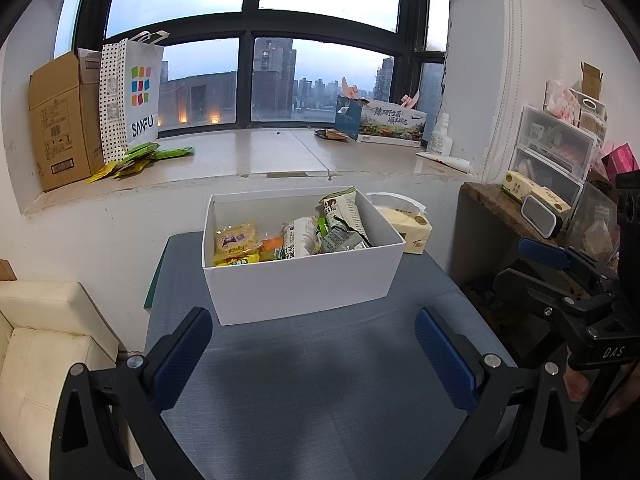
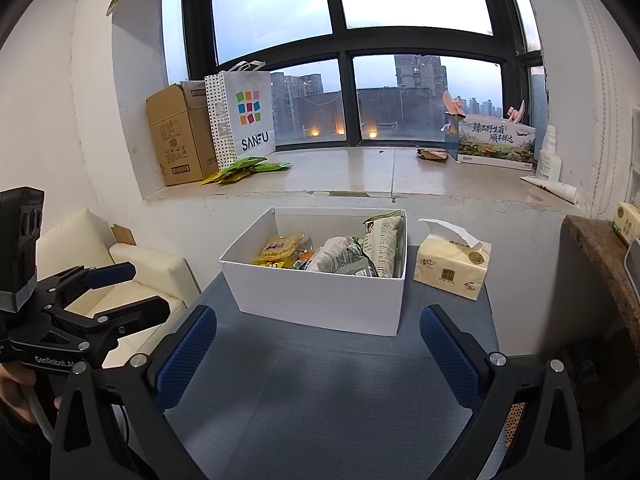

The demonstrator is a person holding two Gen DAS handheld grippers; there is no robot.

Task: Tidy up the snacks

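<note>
my left gripper (image 1: 314, 354): spread wide, empty | my right gripper (image 2: 318, 354): spread wide, empty | white box (image 1: 304, 284): full of snack packets (image 1: 344, 220), on blue table (image 1: 320, 380) | tissue pack (image 2: 452, 268): beside box

left gripper (image 1: 314, 356) fingers spread, right gripper (image 2: 318, 356) likewise

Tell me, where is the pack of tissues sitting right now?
The tissue pack sits on the blue-grey table, right of the white snack box, below the windowsill.
</note>
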